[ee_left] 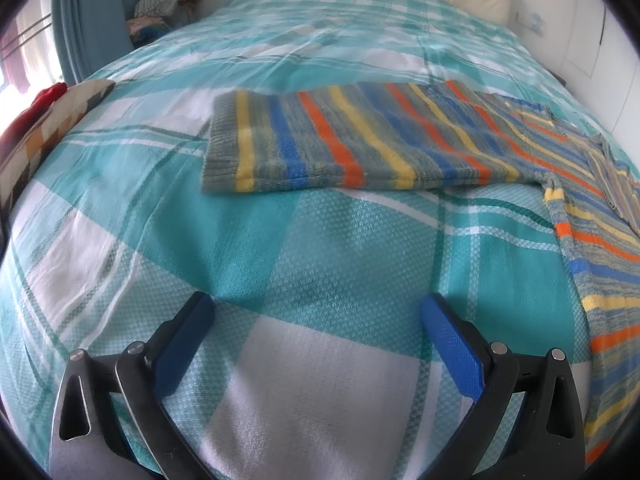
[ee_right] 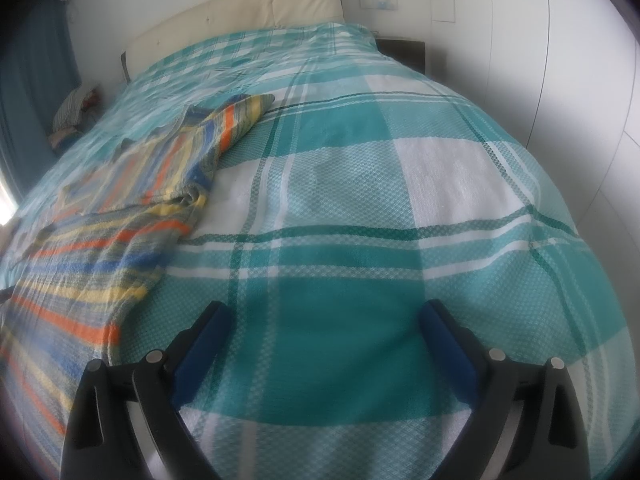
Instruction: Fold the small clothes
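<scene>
A striped knit sweater in grey, blue, orange and yellow lies flat on the bed, its hem to the left and a sleeve hanging toward the near right. In the right wrist view the sweater lies at the left, a sleeve reaching up toward the headboard. My left gripper is open and empty above the bedspread, short of the sweater's near edge. My right gripper is open and empty above bare bedspread, to the right of the sweater.
The bed carries a teal and white plaid bedspread. A patterned cushion lies at the left edge. A pile of clothes sits by the blue curtain. A cream headboard and white wall panels stand behind.
</scene>
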The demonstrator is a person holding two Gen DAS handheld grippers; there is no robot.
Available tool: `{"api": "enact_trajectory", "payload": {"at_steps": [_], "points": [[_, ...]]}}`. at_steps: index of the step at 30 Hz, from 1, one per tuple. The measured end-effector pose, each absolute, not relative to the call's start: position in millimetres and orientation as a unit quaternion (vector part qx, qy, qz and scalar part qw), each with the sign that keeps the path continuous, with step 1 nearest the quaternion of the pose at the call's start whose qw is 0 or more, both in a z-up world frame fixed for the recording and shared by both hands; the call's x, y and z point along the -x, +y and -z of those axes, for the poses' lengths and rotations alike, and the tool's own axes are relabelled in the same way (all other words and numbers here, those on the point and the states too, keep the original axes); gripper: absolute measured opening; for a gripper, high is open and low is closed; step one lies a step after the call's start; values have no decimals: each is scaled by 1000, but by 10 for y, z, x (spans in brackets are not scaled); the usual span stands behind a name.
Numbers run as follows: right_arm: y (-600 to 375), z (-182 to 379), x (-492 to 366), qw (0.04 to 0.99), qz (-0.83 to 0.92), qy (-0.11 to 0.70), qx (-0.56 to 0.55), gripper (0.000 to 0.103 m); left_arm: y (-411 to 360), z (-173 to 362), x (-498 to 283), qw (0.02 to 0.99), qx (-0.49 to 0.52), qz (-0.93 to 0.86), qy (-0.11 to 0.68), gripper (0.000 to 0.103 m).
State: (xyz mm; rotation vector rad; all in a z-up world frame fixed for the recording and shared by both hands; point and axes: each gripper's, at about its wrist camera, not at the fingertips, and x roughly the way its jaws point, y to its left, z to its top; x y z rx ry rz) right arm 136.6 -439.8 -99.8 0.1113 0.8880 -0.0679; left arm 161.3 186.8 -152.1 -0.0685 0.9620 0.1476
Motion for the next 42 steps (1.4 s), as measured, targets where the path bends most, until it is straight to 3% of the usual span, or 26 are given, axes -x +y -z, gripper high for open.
{"api": "enact_trajectory", "payload": {"at_steps": [10,18,23,27,29,30,35,42], "points": [[-4395,999,-1367,901,33,429,-54,97,1913,1495,-1610,882,49,-61,465,102],[-4364,1029,-1378,899,31,434,-45,101,2799,1183,-2185,809,290,28,511,101],[-4350,1027,-1389,899,32,435,-43,101,3137,1235,-2729,792,287,-18,538,99],[-4350,1027,-1388,899,32,435,-43,101,3125,1391,-2924,784,279,-21,554,73],[-4350,1028,-1388,899,32,435,-43,101,3086,1394,-2960,796,244,-45,552,32],[-4349,1028,-1387,899,32,435,-43,102,3077,1374,-2975,801,230,-56,550,1],[-4344,1028,-1385,899,32,436,-42,102,2913,797,-3101,822,238,-19,516,2],[-4342,1033,-1409,897,32,438,-39,102,1664,-229,-3427,844,199,100,487,2]]}}
